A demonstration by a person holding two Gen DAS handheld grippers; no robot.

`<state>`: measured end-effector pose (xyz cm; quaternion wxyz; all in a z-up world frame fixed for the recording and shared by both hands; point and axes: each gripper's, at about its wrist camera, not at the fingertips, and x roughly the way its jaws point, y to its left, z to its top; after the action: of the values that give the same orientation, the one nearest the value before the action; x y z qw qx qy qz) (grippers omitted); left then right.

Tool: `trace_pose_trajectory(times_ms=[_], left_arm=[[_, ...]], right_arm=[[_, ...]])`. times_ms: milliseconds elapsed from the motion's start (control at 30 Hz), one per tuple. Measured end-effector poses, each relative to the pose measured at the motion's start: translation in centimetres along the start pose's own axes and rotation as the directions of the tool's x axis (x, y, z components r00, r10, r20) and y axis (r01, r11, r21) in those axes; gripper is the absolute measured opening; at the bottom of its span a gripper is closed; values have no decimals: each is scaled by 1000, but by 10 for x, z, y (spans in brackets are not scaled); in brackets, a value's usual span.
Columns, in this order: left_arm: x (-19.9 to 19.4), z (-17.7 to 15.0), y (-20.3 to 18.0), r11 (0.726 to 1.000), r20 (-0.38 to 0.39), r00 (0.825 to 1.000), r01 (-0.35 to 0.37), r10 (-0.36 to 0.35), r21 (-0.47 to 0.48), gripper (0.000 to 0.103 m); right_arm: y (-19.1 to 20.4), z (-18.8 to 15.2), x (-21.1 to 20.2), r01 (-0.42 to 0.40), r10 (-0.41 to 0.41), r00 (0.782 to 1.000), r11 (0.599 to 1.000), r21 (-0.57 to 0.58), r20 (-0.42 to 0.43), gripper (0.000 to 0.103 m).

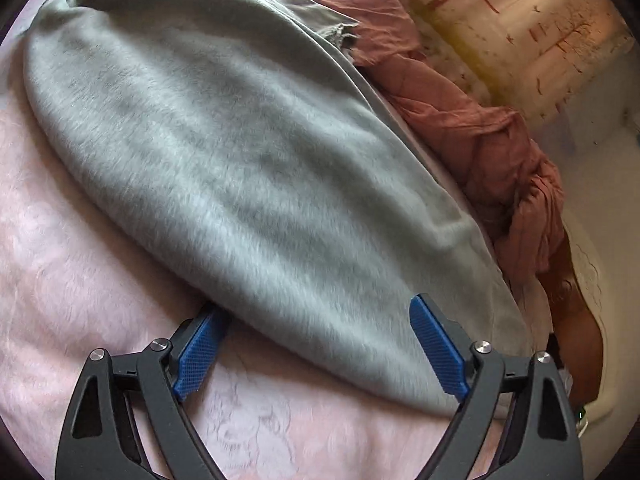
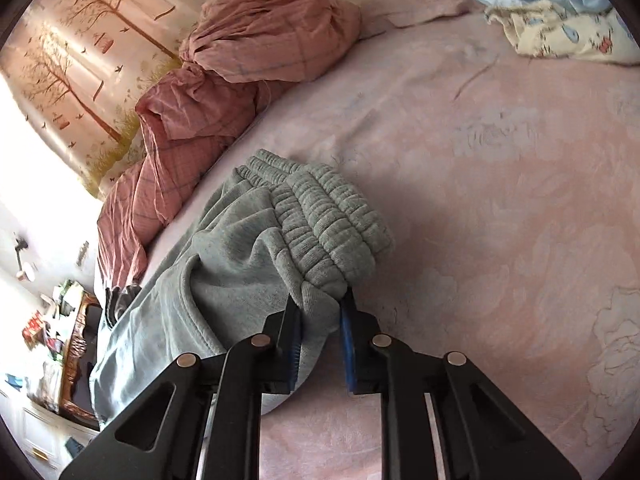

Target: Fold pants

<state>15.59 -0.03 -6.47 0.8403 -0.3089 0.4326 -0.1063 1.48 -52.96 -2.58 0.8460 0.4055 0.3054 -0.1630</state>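
In the right wrist view the right gripper [image 2: 320, 308], at the lower middle of the frame, has its jaws closed on a bunched fold of the grey pants [image 2: 240, 264], the cloth pinched between the two blue pads [image 2: 347, 344] just below the ribbed waistband [image 2: 336, 224]. The waistband bulges up and away from the jaws toward the centre of the frame, while the rest of the pants trails down to the lower left. The pants lie on a pale pink bedspread [image 2: 500, 200] that fills the right half of that view. A crumpled reddish-pink checked blanket [image 2: 224, 80] sits along the upper left, beside a wall [image 2: 80, 60] printed with trees, and a light blue and cream patterned cloth [image 2: 560, 12] lies in the upper right corner. At the far lower left a cluttered wooden piece of furniture [image 2: 76, 344] shows, too small to make out. In the left wrist view the left gripper [image 1: 316, 312], at the bottom of the frame, has its jaws spread wide with nothing pinched; the edge of the pants [image 1: 240, 160] lies between and just beyond the blue pads [image 1: 436, 348]. From there the pants stretch diagonally to the upper left across the bedspread [image 1: 80, 280], with the blanket [image 1: 480, 140] bunched along their right side and the wall [image 1: 540, 20] in the upper right.
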Motion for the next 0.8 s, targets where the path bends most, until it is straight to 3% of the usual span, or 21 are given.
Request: trace_pose_trajectory(times_ms=[100,167,233,267,300,333,367,467,533,633,700,800], left_arm=[[11,10,-8,999,34,998,-43,43,3,89],[15,12,-11,999,63,997,-36,35,14,89],[15,14,-6,999,73,996,-46,44,18,84],[14,15,-4,997,85,994,-72,70,21,65],[11,13,-4,993,104,988,-115,112,27,34],[10,15,-6,988,107,983,-153,149,31,22],[11,19,-4,986,88,983,-164,160,37,19],[-1,17,1,990,103,985,-140,138,19,11],[-13,10,-6,983,151,976,-169,157,68,11],[-37,-12,-35,931,282,937,-275,205,239,10],[-53,-28,-51,891,353,910,-333,218,308,10],[-75,-46,-56,884,383,900,-341,208,320,10]], right_arm=[[0,0,3,12,-12,1000,1000,-11,-3,17],[1,0,4,17,-18,1000,1000,-19,0,17],[0,0,4,18,-18,1000,1000,-13,-2,17],[0,-1,6,21,-21,1000,1000,-9,-5,18],[0,-1,8,33,-33,999,999,-11,-9,19],[1,0,11,45,-45,999,999,-15,-11,20],[1,-1,13,57,-57,998,998,-19,-12,20],[5,-3,14,81,-81,997,996,-40,-2,19],[11,-4,2,76,-74,997,994,-76,31,16],[17,-7,-15,74,-66,995,991,-111,78,16],[23,-14,-20,134,-120,988,981,-142,100,15],[35,-31,-28,240,-212,966,949,-204,149,14]])
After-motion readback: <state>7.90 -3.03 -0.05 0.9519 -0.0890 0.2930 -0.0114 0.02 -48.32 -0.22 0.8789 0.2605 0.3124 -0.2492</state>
